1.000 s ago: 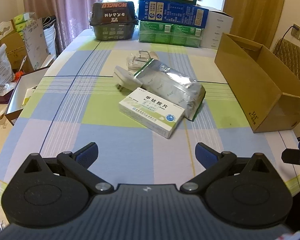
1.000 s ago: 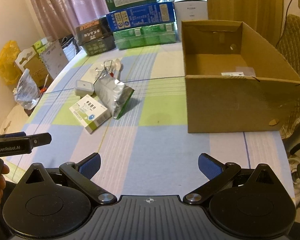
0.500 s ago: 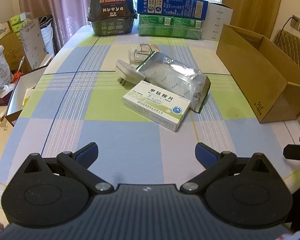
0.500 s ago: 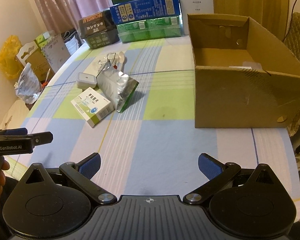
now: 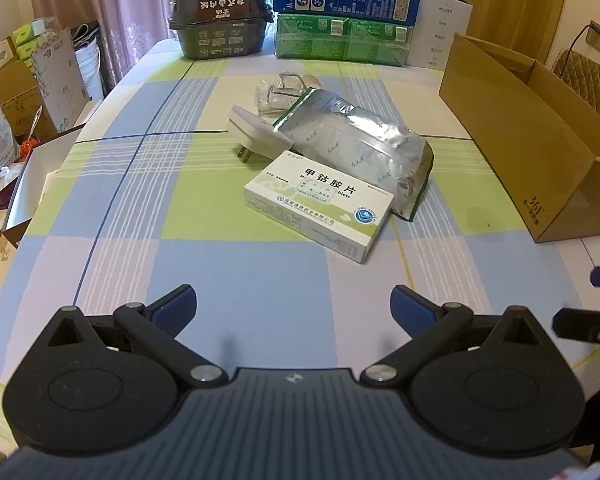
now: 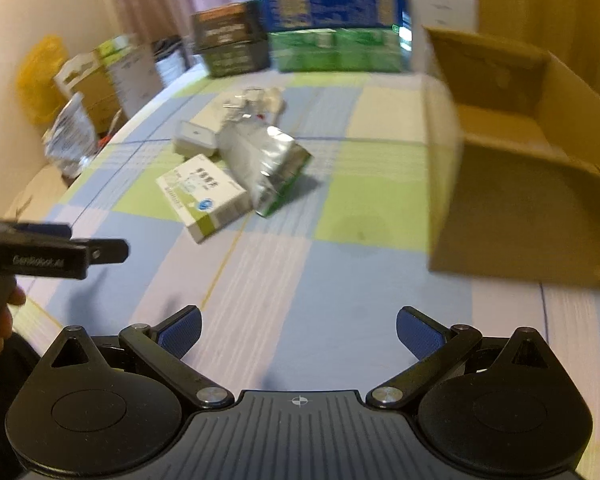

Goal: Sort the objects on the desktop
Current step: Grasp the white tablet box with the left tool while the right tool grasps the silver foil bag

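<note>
The white and green rectangular medicine carton [image 5: 320, 204] lies flat near the middle of the blue, green and lilac checked tablecloth [image 5: 236, 280], at the near edge of a small cluster. Its far long edge touches the crinkled silver foil pouch with green trim [image 5: 360, 148]. A white plastic plug adapter [image 5: 256, 132] lies just beside the carton's far corner, and a clear plastic item [image 5: 280, 92], too small to identify, sits behind the pouch. The open brown cardboard box [image 5: 532, 132] stands to the right, well apart from the cluster.

The left gripper [image 5: 294, 308] hovers above the near tablecloth with its jaws spread wide and nothing between them. The right gripper [image 6: 298, 332] is likewise wide apart and empty. The right wrist view is blurred, so detail there is unreliable.

Hazards:
- The carton and pouch touch. A closing finger is likely to catch the pouch edge and drag it along.
- A low approach risks pushing the carton into the adapter.
- The foil surface probably slips under a shallow pinch.
- The grippers work close together; converging on the same item risks collision.
</note>
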{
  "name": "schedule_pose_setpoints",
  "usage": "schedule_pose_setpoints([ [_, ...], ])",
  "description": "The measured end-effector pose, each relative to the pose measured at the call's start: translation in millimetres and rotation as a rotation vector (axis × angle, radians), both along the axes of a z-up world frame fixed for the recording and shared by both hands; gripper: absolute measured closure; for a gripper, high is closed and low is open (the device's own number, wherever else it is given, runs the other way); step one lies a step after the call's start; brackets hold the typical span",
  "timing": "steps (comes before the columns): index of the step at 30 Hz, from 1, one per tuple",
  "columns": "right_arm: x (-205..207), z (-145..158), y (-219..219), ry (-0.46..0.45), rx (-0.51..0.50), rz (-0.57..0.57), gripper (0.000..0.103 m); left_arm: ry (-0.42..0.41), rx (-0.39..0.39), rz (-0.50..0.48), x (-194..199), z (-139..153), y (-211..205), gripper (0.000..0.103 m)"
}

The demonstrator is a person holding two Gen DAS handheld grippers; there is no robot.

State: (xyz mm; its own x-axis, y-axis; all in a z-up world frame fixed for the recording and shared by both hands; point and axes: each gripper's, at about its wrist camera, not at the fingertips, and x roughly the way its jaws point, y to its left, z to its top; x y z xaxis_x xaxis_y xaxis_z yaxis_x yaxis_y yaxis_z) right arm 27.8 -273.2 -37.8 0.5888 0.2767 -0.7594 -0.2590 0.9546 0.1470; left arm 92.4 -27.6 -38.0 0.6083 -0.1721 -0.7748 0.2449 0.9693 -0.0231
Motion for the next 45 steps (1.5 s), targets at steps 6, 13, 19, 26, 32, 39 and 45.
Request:
schedule_pose_setpoints([
  [6, 33, -10, 25, -0.05, -0.031, 0.06, 0.005, 0.005, -0.002, 0.012, 18, -5, 2, 0.002],
  [13, 76, -28, 45, -0.073, -0.068, 0.084, 0.035, 0.012, -0.003, 0.028, 43, -14, 10, 0.002],
  [19, 109, -38, 54, -0.11, -0.112, 0.083, 0.036, 0.018, -0.004, 0.036, 62, -24, 16, 0.002],
  [26, 139, -52, 62, -0.133, -0.164, 0.088, 0.036, 0.027, -0.022, 0.043, 75, -32, 20, 0.002],
  [32, 135, -61, 76, -0.149, -0.189, 0.163, 0.035, 0.036, -0.063, 0.078, 77, -34, 31, 0.002],
  [39, 105, -62, 92, -0.154, -0.122, 0.26, 0.035, 0.036, -0.1, 0.111, 73, -32, 37, 0.002],
  [45, 94, -61, 77, -0.138, -0.138, 0.197, 0.03, 0.031, -0.112, 0.085, 81, -32, 11, 0.002],
])
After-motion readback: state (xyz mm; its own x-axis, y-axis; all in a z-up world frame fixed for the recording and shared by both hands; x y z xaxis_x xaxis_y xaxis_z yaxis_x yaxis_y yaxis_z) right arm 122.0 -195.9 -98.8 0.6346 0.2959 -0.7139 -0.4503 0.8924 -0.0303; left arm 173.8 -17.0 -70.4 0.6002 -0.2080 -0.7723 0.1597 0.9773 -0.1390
